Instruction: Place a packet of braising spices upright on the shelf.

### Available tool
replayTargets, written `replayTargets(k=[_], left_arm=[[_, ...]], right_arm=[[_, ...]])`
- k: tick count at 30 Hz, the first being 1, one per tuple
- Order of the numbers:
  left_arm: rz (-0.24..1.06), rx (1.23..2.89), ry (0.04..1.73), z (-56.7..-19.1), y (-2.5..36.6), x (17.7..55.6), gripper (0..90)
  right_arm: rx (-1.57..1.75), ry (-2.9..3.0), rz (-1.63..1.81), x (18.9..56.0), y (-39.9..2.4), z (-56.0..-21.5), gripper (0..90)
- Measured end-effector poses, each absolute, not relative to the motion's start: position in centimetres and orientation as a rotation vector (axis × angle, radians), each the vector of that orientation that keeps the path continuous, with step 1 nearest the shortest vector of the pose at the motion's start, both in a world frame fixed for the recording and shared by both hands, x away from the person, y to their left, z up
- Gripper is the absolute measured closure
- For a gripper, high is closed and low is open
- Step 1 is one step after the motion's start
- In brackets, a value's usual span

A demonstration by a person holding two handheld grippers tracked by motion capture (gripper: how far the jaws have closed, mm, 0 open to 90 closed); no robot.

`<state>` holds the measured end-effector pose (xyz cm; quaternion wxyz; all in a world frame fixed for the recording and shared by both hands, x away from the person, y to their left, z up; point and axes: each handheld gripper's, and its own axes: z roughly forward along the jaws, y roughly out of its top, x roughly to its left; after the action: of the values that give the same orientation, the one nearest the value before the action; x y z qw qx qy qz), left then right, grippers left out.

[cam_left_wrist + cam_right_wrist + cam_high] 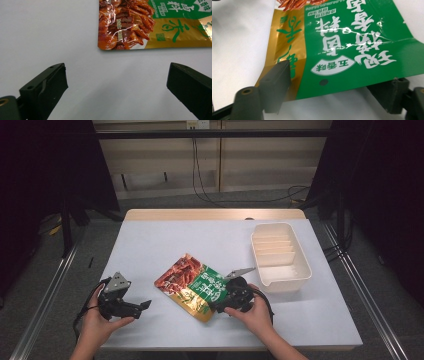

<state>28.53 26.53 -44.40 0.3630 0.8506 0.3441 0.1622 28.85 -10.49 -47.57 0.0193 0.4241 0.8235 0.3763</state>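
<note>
Right gripper [332,82] straddles the glossy green-and-gold foil snack pouch [352,47], jaws not clearly clamped. High view adds a cream divided plastic tray [281,255] upper right. Left gripper [117,85] gapes, released.

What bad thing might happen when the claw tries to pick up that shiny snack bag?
1. The right gripper has only the green end of the snack packet between its jaws, so the glossy foil might slip out when lifted.
2. One jaw sits over the packet's edge, one under; closing may crease it.
3. The white divided bin stands close beside; a swinging packet might bump it.
</note>
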Motion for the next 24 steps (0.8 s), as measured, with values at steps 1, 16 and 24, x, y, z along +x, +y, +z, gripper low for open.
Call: replayTargets(k=[1, 16, 24], left_arm=[[0.417, 2.186, 0.889, -44.4, 26.5, 28.5, 2.8], [0.421, 2.191, 0.881, -44.4, 26.5, 28.5, 3.3], [0.434, 2.190, 0.884, -44.3, 26.6, 28.5, 3.4]], right_arm=[[1.299, 2.554, 1.175, 28.9, -10.4, -47.6, 25.0], [1.295, 2.532, 1.166, 29.7, -9.3, -47.7, 36.1], [1.348, 2.507, 1.160, 30.1, -9.3, -47.6, 48.2]])
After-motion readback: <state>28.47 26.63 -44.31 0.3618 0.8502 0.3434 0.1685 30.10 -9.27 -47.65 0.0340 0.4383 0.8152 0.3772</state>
